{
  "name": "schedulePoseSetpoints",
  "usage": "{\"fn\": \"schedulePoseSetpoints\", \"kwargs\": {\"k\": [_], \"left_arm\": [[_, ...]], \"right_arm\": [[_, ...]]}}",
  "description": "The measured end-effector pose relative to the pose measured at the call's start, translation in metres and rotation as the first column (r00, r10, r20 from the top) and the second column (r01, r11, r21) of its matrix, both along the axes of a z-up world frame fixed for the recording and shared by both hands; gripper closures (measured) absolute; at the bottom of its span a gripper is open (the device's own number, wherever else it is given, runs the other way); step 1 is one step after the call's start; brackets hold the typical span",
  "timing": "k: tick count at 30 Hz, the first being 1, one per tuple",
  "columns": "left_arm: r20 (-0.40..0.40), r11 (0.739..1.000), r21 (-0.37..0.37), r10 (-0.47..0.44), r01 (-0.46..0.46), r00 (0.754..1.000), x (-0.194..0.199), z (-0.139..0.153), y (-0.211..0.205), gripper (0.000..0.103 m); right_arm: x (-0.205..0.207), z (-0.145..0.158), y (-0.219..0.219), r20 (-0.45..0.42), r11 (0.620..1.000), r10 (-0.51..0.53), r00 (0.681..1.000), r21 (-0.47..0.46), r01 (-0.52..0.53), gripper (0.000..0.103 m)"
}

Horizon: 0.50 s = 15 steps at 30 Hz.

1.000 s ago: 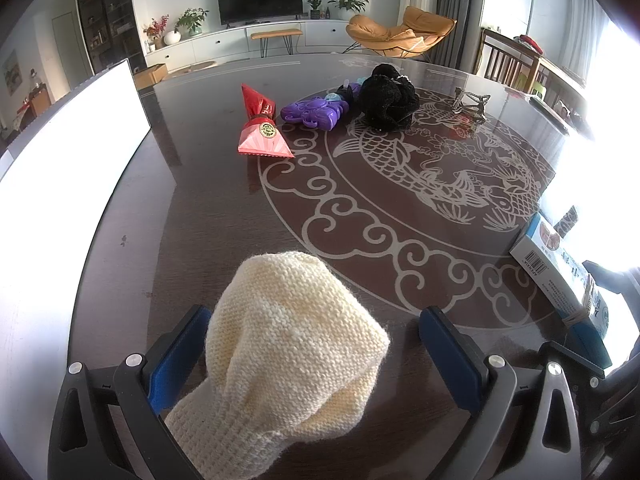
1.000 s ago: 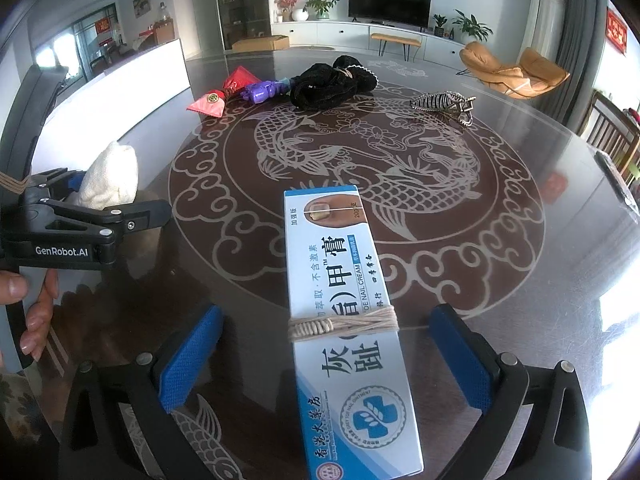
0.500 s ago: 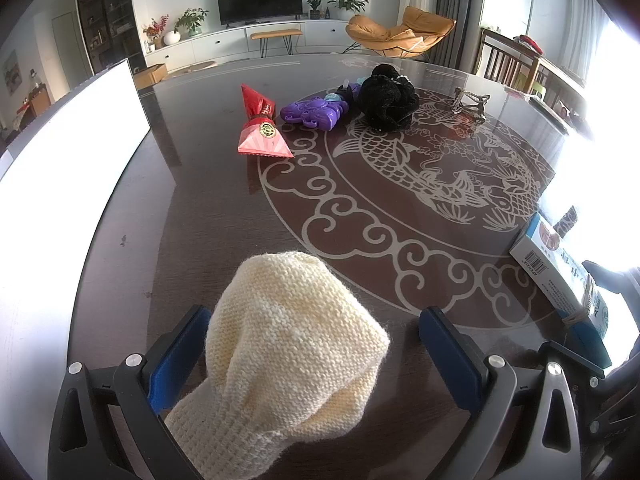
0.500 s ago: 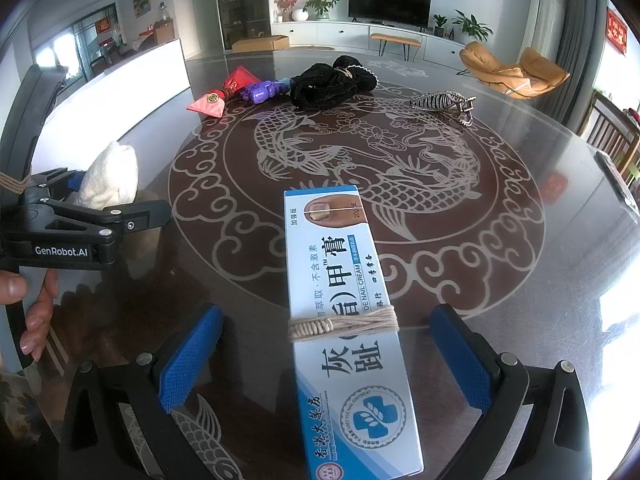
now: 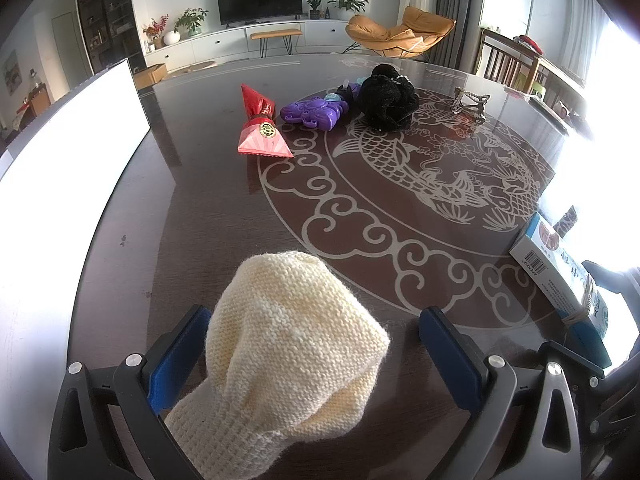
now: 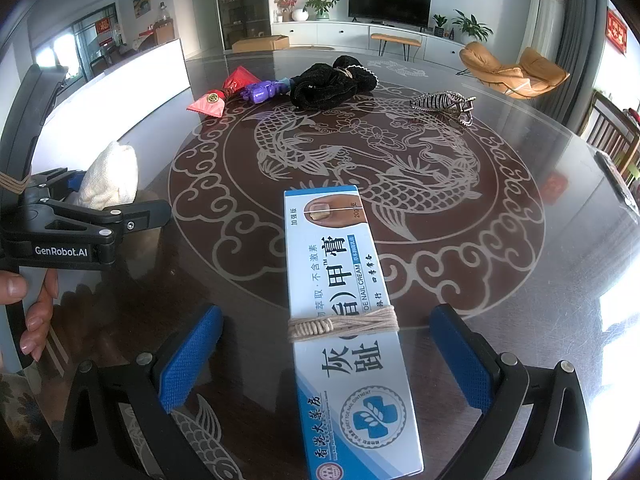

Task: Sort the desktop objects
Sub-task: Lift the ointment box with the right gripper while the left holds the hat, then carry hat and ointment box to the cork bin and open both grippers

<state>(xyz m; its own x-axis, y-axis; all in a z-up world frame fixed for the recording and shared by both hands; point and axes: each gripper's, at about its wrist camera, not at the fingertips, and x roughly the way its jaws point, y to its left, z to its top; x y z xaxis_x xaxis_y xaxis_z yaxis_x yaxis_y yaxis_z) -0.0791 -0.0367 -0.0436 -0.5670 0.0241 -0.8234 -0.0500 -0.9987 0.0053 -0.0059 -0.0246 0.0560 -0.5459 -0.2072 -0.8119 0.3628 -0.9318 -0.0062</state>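
Observation:
A cream knitted sock lies on the dark table between the wide-open jaws of my left gripper; it also shows in the right wrist view. A blue and white nail cream box bound with twine lies between the wide-open jaws of my right gripper; its end shows in the left wrist view. Neither gripper grips anything. Far across the table lie a red pouch, a purple toy, a black scrunchie and a metal hair claw.
The round table has a pale fish pattern inlaid in its middle. A bright white panel runs along its left edge. My left gripper and the hand that holds it show at the left of the right wrist view.

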Motion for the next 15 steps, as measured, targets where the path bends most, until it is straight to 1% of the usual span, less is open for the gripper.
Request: {"fn": "schedulePoseSetpoints", "kwargs": {"k": [3,6,7,8,9,11,12,13,14,15], "left_arm": [[0.004,1.000,-0.001,-0.014,0.014,1.000,0.000,0.000,0.001,0.000],[0.042,0.997,-0.005,-0.072,0.072,0.997,-0.003,0.001,0.001,0.000],[0.051,0.997,-0.010,-0.073,0.073,0.996,-0.003,0.002,0.000,0.003],[0.033,0.998,-0.009,-0.067,0.067,0.997,-0.001,0.005,-0.003,0.026],[0.010,0.998,-0.008,-0.060,0.060,0.998,0.003,0.010,-0.005,0.053],[0.012,0.999,0.008,-0.053,0.053,0.999,0.008,0.014,-0.011,0.056],[0.007,0.998,0.034,-0.048,0.047,0.999,0.012,0.015,-0.013,0.058],[0.005,0.998,0.044,-0.046,0.045,0.999,0.015,0.015,-0.015,0.058],[0.002,0.998,0.050,-0.044,0.043,0.999,0.021,0.016,-0.016,0.058],[-0.006,0.997,0.057,-0.042,0.043,0.999,0.028,0.018,-0.016,0.058]], "right_arm": [[0.000,0.000,0.000,0.000,1.000,0.000,1.000,0.000,0.000,0.000],[0.000,0.000,0.000,0.000,1.000,0.000,1.000,0.000,0.000,0.000],[0.000,0.000,0.000,0.004,1.000,0.005,1.000,0.000,-0.005,0.000],[-0.001,0.000,0.000,0.019,1.000,0.016,1.000,0.001,-0.016,0.000],[-0.003,0.001,0.003,0.044,1.000,0.023,0.999,-0.016,-0.023,0.000],[-0.011,0.005,0.015,0.098,0.994,0.011,0.995,-0.109,0.000,0.001],[-0.015,0.008,0.020,0.115,0.991,0.000,0.993,-0.129,0.015,0.014],[-0.018,0.010,0.020,0.120,0.994,-0.001,0.993,-0.110,0.014,0.029],[-0.020,0.012,0.017,0.124,0.998,0.013,0.992,-0.069,-0.005,0.059],[-0.020,0.013,0.017,0.142,0.998,0.023,0.990,-0.063,-0.015,0.060]]}}
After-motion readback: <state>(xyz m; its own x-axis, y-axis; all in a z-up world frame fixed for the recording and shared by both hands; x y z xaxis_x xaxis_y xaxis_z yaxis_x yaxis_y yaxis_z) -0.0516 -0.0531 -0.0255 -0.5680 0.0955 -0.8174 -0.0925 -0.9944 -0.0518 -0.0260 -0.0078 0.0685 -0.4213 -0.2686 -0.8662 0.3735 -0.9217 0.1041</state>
